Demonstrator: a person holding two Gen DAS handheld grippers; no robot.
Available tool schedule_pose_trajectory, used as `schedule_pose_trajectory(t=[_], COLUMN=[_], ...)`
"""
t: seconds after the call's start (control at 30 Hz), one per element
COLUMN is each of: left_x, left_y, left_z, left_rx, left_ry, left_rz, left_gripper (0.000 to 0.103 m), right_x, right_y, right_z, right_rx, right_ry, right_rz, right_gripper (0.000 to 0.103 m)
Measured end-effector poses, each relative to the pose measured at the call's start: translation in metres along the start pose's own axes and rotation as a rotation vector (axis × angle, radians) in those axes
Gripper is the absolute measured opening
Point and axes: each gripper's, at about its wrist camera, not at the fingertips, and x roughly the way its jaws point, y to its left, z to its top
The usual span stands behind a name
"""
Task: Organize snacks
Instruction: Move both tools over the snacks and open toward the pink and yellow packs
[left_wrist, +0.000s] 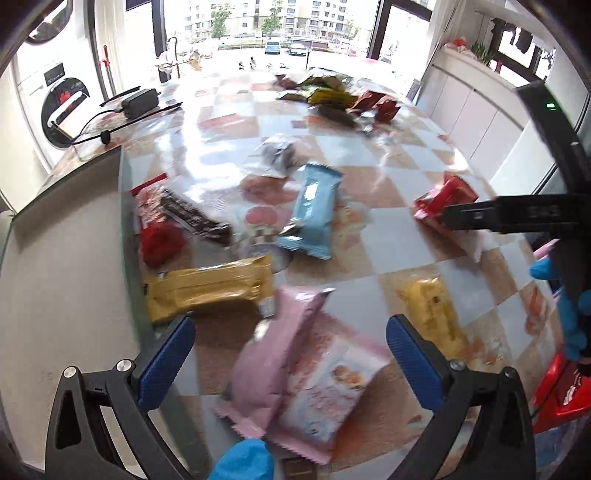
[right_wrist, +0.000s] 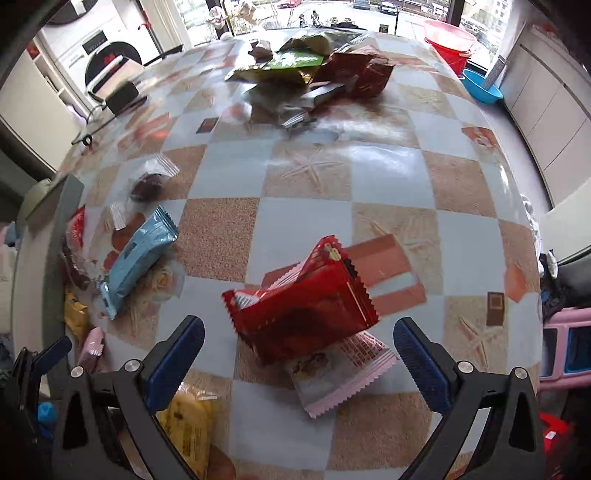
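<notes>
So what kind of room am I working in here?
Most likely a home, perhaps a dining or utility area. A front-loading washing machine stands past the table, which has a checked household cloth strewn with snack packets. White cabinets line one wall, and big windows overlook apartment blocks.

The left gripper (left_wrist: 290, 362) has its jaws spread wide apart, and nothing is held between the two blue pads (left_wrist: 166, 363). The right gripper (right_wrist: 297, 363) is the same, with wide jaws and bare blue pads (right_wrist: 419, 363), and in the left wrist view it comes in from the right side as a dark arm. A hand in a blue glove (left_wrist: 567, 310) grips the handle of the right gripper, and another blue-gloved fingertip (left_wrist: 245, 459) shows at the near edge below the left gripper.
</notes>
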Motion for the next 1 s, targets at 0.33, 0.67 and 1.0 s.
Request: schedule_pose_trajectory(t=[0.33, 0.67, 1.0], left_x=[-0.016, 0.025, 0.02], left_y=[0.067, 0.031, 0.008], left_z=[-0.01, 0.013, 0.002], left_rx=[-0.067, 0.027, 0.131], left_ry=[0.039, 0.129, 0.152], left_rz=[0.008, 0.089, 0.006], left_gripper=[0.103, 0.103, 0.085], right_x=[0.004, 0.023, 0.021], right_y=[0.055, 0.094, 0.106], right_z=[-0.049, -0.063, -0.079], right_rx=[-0.076, -0.176, -0.229], right_ry=[0.079, 0.061, 0.059], right_rz=[0.054, -0.089, -0.072], right_gripper=[0.103, 0.103, 0.101])
